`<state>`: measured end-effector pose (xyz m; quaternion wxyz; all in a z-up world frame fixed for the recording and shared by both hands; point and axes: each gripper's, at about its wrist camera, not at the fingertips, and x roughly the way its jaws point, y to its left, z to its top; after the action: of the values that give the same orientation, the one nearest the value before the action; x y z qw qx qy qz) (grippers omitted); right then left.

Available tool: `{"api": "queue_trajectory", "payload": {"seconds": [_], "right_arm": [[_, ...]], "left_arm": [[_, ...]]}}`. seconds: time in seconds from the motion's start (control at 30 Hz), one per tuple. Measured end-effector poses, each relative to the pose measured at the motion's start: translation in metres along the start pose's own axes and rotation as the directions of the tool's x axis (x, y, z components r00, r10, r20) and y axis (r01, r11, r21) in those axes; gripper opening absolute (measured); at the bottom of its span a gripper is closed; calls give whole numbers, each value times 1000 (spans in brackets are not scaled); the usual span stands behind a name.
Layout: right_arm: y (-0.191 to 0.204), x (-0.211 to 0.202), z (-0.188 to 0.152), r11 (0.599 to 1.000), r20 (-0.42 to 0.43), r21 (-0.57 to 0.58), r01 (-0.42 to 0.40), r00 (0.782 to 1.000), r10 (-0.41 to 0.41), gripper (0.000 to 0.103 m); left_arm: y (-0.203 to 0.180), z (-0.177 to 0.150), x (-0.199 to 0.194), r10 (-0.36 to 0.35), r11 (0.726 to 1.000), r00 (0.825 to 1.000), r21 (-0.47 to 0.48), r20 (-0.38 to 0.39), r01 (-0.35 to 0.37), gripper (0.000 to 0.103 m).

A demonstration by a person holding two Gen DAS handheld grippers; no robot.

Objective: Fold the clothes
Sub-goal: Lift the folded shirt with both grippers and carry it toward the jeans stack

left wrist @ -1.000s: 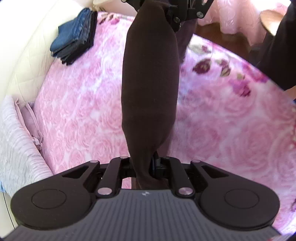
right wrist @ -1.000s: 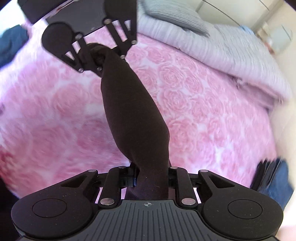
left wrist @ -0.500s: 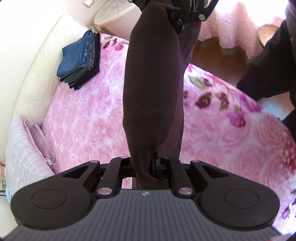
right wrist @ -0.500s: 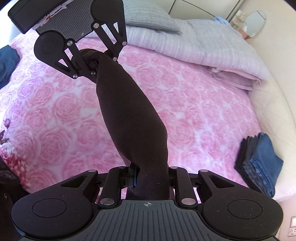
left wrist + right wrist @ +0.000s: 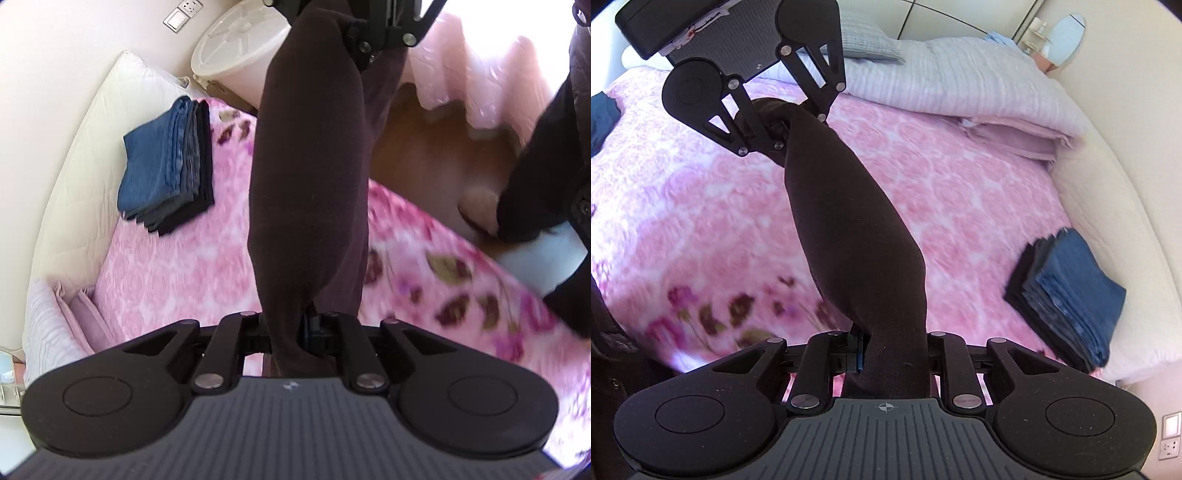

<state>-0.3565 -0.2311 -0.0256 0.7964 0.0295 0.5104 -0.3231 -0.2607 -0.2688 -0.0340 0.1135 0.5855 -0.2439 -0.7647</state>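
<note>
- Dark brown garment [image 5: 310, 177]: a long, narrow span of cloth is stretched in the air between the two grippers, above the pink rose-patterned bed [image 5: 177, 266]; in neither view does it appear to touch the bedspread along the visible span.
- Left gripper [image 5: 295, 332]: its fingers are closed on one end of the garment, the cloth bunched between them and passing under the camera.
- Right gripper [image 5: 890, 354]: its fingers are likewise clamped on the opposite end; each gripper appears at the far end of the cloth in the other's view.
- Stack of folded clothes [image 5: 1067, 299]: blue denim and dark pieces lie piled near the edge of the bed, beside the cream padded bed frame [image 5: 1115, 206], well apart from the held garment.
- Surroundings: a pale folded quilt [image 5: 960, 85] lies along the far side of the bed; a white round bin [image 5: 236, 62] stands off the corner; a person's dark sleeve [image 5: 546, 147] shows at the right of the left-wrist view.
- Step in hand (judged): the garment is being carried, held taut at both ends, before being laid down for a fold.
- Next move (judged): it calls for lowering both ends together over open bedspread, keeping the tension even so that the cloth lands flat, and staying clear of the finished stack.
</note>
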Motion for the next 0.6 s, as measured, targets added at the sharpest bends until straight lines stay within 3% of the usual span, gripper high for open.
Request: {"api": "queue_trajectory", "payload": {"seconds": [0.27,0.43,0.6], "right_arm": [[-92,-26,-61,1000,-19,10,13,1000,-13,20],[-146,-28,-72,1000,-31,-5,29,999,-29,20],[-196,-34,-68,996,-45,-5,91,995,-91,20]], "left_arm": [[35,88,31,0,999,999,-46,38,1,10],[77,110,50,33,997,997,-67,76,-28,10],[131,124,68,98,992,983,-93,155,-84,10]]}}
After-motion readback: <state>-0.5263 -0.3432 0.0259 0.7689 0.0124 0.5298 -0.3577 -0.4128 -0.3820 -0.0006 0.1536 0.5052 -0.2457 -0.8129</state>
